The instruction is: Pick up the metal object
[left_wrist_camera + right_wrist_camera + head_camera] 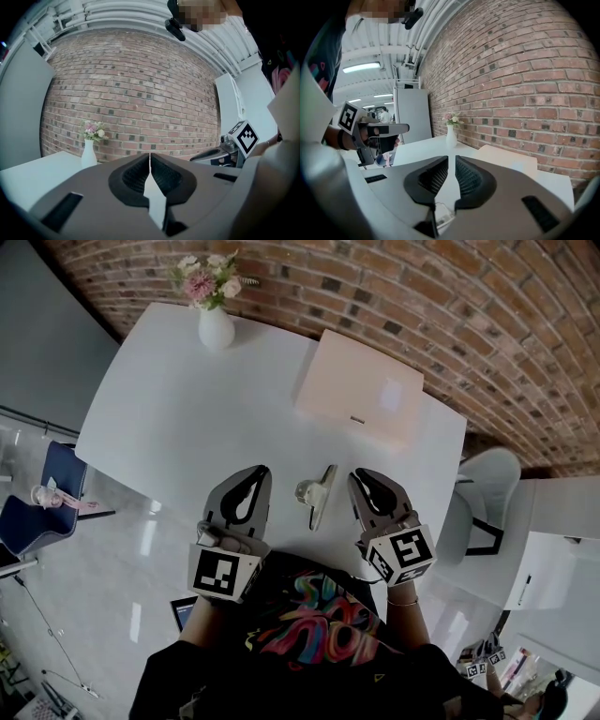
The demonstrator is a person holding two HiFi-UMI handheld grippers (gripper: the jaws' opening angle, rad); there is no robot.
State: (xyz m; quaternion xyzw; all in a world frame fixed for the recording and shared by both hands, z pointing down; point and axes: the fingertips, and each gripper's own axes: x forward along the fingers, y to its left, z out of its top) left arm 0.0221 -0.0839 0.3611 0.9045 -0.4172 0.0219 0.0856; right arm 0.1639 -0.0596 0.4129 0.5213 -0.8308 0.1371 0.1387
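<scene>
The metal object, a shiny clip-like piece, lies on the white table near its front edge, between my two grippers. Just left of it, my left gripper has its jaws shut with nothing in them; its own view shows the tips meeting in a thin line. My right gripper is just right of the object and is not touching it. In the right gripper view its jaws stand a narrow gap apart with nothing between the pads, and a glint of metal shows low beneath them.
A white vase of flowers stands at the table's far left. A flat pale pink box lies at the far right by the brick wall. A white chair is to the right and a blue chair to the left.
</scene>
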